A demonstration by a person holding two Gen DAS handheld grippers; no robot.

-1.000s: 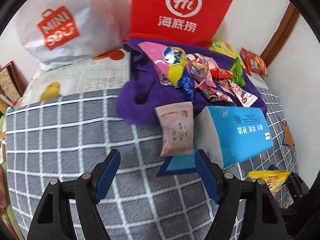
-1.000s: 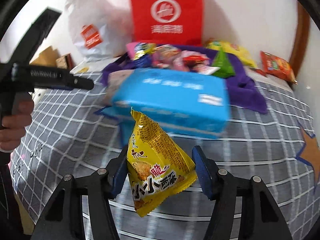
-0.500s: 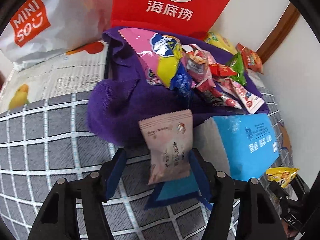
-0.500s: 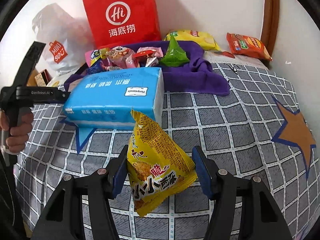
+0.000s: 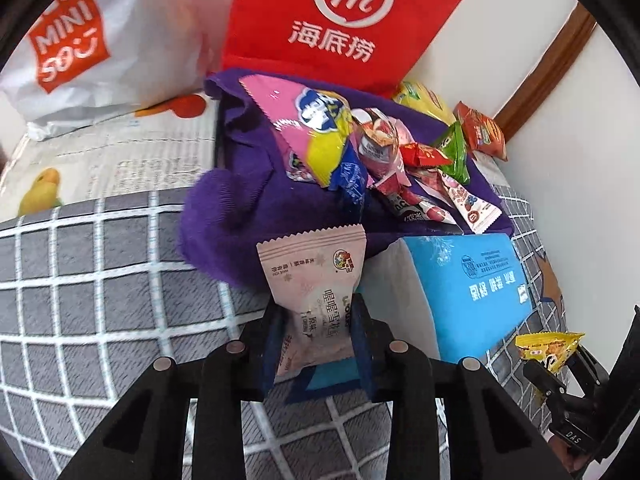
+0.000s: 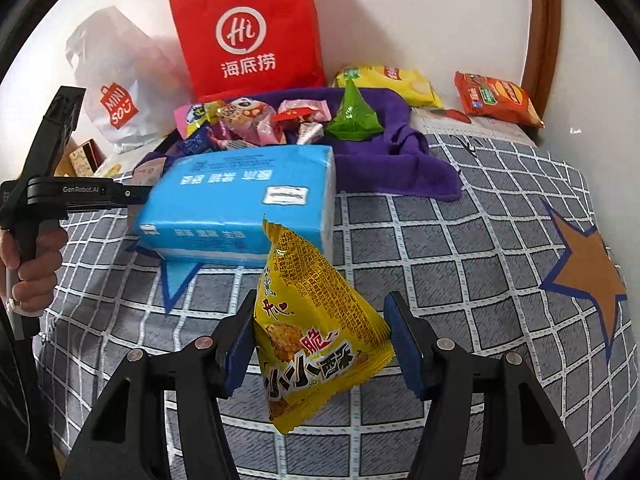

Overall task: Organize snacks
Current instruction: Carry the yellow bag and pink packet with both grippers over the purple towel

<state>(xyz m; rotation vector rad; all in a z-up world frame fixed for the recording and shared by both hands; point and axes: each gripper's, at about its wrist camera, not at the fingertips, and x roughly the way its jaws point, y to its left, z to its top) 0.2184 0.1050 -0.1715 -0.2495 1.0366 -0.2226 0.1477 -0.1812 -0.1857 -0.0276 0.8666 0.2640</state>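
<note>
My left gripper [image 5: 318, 336] is shut on a pale pink snack packet [image 5: 314, 292] that leans against the blue tissue pack [image 5: 468, 284]. My right gripper [image 6: 320, 340] is shut on a yellow triangular snack bag [image 6: 316, 328] and holds it above the grey checked bedcover [image 6: 460, 248]. That yellow bag also shows at the right edge of the left wrist view [image 5: 546, 348]. A pile of several snacks [image 5: 360, 152] lies on a purple cloth [image 5: 248, 196] behind the tissue pack. The left gripper's body shows in the right wrist view [image 6: 68, 192].
A red Hi paper bag [image 6: 248, 28] and a white Miniso bag [image 6: 116, 92] stand against the wall. A yellow chip bag [image 6: 396, 80] and an orange-red chip bag [image 6: 496, 98] lie at the back right. A wooden frame [image 6: 542, 40] runs along the wall.
My left gripper has moved forward and closed on the pale pink packet, which it only straddled before. My right gripper still holds the yellow bag and has shifted a little relative to the tissue pack.
</note>
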